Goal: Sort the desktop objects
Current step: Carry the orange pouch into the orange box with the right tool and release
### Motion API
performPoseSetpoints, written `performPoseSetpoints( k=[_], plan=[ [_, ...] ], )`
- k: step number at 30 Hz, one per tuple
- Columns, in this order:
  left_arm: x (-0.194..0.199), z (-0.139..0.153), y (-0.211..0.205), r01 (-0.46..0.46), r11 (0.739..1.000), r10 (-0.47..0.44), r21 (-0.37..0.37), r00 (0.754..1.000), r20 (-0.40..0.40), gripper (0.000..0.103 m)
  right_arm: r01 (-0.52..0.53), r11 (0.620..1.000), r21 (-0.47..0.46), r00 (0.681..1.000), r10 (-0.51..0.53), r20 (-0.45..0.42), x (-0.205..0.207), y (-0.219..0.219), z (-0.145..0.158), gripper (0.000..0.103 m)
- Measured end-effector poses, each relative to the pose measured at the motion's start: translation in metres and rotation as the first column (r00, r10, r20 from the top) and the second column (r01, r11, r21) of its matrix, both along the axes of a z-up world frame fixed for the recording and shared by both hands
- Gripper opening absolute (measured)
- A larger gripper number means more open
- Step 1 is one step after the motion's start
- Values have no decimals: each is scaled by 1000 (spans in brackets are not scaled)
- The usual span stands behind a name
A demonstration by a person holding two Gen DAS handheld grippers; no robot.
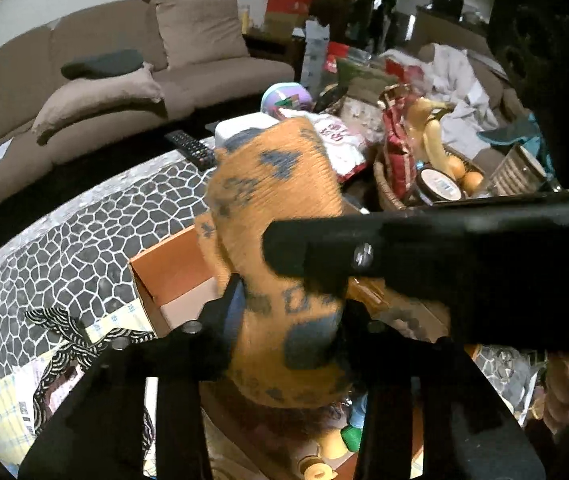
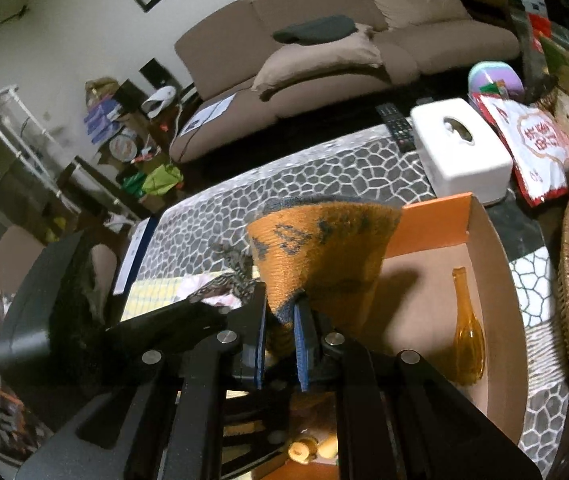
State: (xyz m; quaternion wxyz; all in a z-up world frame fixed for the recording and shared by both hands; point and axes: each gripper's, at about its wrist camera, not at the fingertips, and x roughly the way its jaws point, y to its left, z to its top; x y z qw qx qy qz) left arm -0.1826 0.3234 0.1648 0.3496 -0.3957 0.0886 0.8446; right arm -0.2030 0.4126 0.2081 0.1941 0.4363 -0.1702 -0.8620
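Each matte black plastic claw, left claw and right claw, has thick black bars, round shiny silver screws and flat blue finger pads. A bit of bare hand shows.

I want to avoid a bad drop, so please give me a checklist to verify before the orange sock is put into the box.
1. Right tool grips the orange sock: ok, blue pads closed on its lower end.
2. Left tool grips the same sock: ok, fabric pinched between its fingers.
3. Sock is over the orange cardboard box: ok, it hangs above the box floor.
4. Landing spot free: ok, the amber glass bottle lies apart, by the right wall.
5. Tools clear of each other: not ok, the right tool body crosses close before the left camera.
6. Sock lower end free of the spools beneath: cannot tell.
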Motion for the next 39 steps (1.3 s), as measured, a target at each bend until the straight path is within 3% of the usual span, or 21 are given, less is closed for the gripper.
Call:
performPoseSetpoints(
  k=[2,11,19,22,26,32,39],
  plan=[
    [-3,-7,-7,-18,1000,18,11,1000,19,55,14,1000,-13,1000,-14,13,-8,6,-9,11],
    [-7,-9,-54,-42,997,40,69,999,33,55,-10,999,-52,997,14,81,-34,2,-49,11],
    [-18,-5,-97,-107,987,104,117,994,30,55,-103,976,-193,990,120,79,-35,-13,-46,11],
    [-21,-11,-102,-119,987,115,109,992,44,55,-85,981,-174,987,106,116,-46,-7,-58,11],
    [-22,-19,-101,-115,989,110,94,993,49,55,-22,997,-80,980,38,196,-61,9,-89,11],
    [-24,-31,-95,-107,991,102,84,993,61,55,17,995,97,976,-38,214,-74,30,-108,11],
    [-27,-42,-86,-95,993,90,73,993,72,55,14,934,358,975,-93,204,-88,32,-122,14]
  ],
)
